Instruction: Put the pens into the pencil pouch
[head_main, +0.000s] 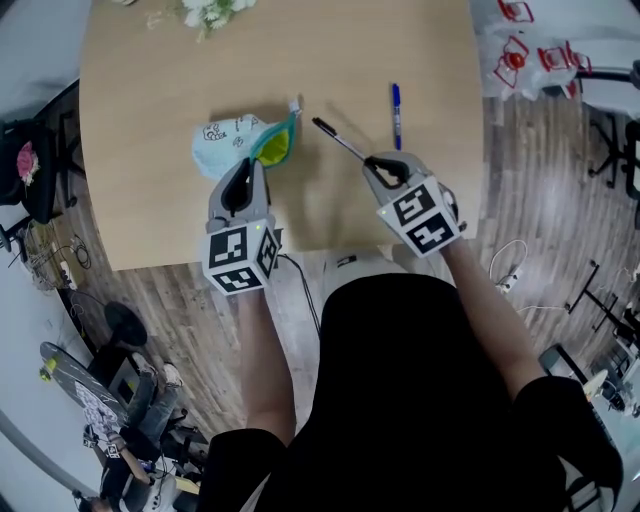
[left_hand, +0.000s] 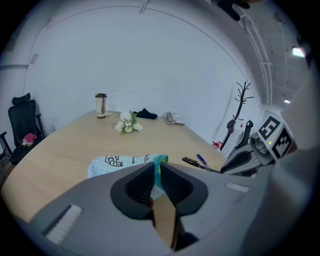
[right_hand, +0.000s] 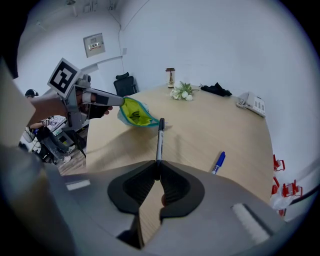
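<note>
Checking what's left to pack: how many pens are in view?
2. A black pen is clamped in the right gripper; a blue pen lies on the table beyond it. The pouch may hide more.

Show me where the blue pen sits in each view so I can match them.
Head view: blue pen, upper right of centre, running up and down in the picture.
Left gripper view: blue pen, right of centre, small, beyond the jaws.
Right gripper view: blue pen, lower right of centre, right of the gripped black pen.
Shared landmark: the pencil pouch, left of the blue pen in all three.
</note>
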